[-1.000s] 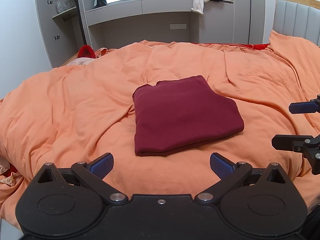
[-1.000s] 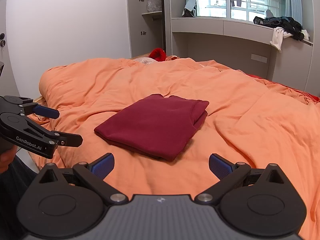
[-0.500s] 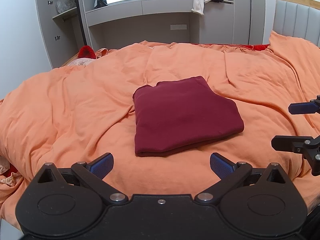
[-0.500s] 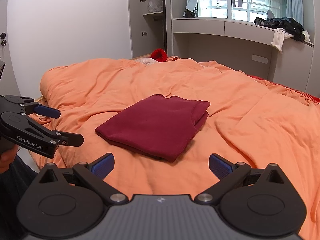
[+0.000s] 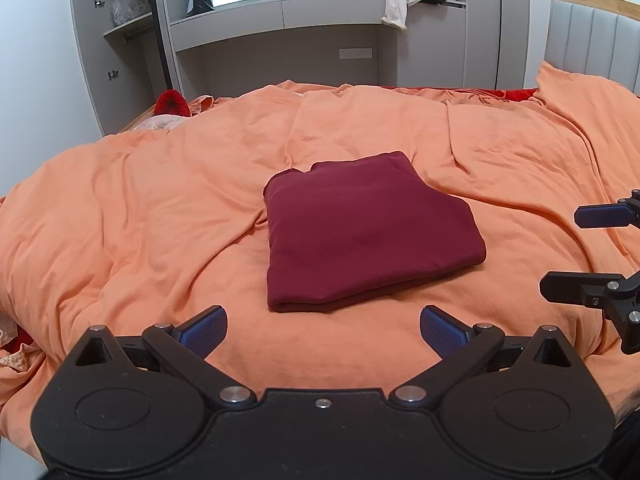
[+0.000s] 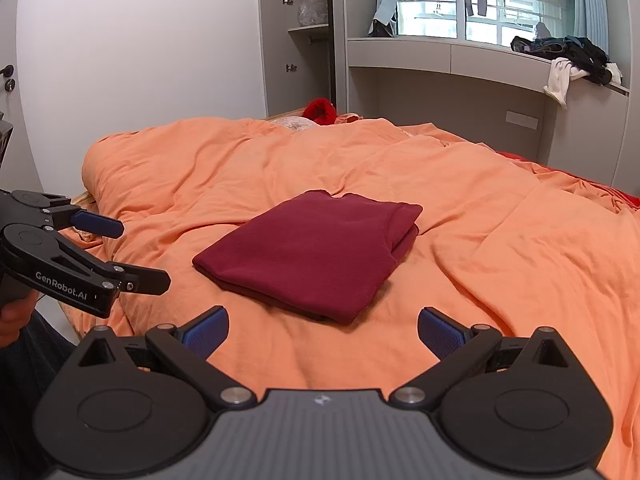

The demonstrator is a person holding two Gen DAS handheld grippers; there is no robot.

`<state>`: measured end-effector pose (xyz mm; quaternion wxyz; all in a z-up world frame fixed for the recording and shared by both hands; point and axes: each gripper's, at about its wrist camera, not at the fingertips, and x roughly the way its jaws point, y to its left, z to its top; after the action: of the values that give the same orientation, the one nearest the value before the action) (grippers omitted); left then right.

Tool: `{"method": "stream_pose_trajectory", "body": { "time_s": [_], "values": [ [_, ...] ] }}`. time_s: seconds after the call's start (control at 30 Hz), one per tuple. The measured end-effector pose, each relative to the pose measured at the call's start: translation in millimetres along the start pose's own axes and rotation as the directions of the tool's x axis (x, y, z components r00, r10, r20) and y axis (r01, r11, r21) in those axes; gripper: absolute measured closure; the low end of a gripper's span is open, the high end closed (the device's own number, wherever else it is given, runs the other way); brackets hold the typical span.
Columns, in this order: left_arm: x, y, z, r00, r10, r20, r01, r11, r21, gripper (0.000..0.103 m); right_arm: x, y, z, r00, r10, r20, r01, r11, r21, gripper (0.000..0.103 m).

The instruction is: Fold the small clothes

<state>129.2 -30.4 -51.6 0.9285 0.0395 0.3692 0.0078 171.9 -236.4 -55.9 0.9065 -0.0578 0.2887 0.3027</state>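
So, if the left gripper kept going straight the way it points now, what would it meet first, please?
Most likely the folded maroon garment on the orange duvet; the open left gripper points at its near edge, though depth is uncertain.

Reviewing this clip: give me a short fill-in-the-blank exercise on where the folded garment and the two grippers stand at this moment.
1. The dark red garment lies folded on the ____ duvet.
2. The left gripper has its jaws ____, holding nothing.
3. The right gripper is ____ the garment, not touching it.
4. A white cloth hangs over the edge of the grey ____ under the window.

Missing words: orange; open; short of; ledge
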Motion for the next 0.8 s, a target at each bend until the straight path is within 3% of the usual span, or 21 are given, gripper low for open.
{"method": "stream_pose_trajectory", "body": {
  "time_s": [0.33, 0.57, 0.8],
  "values": [
    [-0.8, 0.5, 0.9, 1.0, 0.005, 0.0, -0.005, 1.0, 0.002, 0.001, 0.0, 0.5, -0.2, 1.0, 0.006, 0.002, -0.006, 1.0, -0.004, 0.0],
    [-1.5, -0.8, 0.5, 0.999, -0.031, 0.01, 0.031, 0.999, 0.006, 0.001, 1.4, 0.7, -0.8, 1.0, 0.008, -0.004, -0.009, 1.0, -0.006, 0.0],
    [-5.5, -4.9, 1.3, 0.999, 0.0, 0.053, -0.001, 1.0, 0.031, 0.0, 1.5, -0.3, -0.5, 1.0, 0.009, -0.002, -0.009, 1.0, -0.004, 0.0]
  ]
}}
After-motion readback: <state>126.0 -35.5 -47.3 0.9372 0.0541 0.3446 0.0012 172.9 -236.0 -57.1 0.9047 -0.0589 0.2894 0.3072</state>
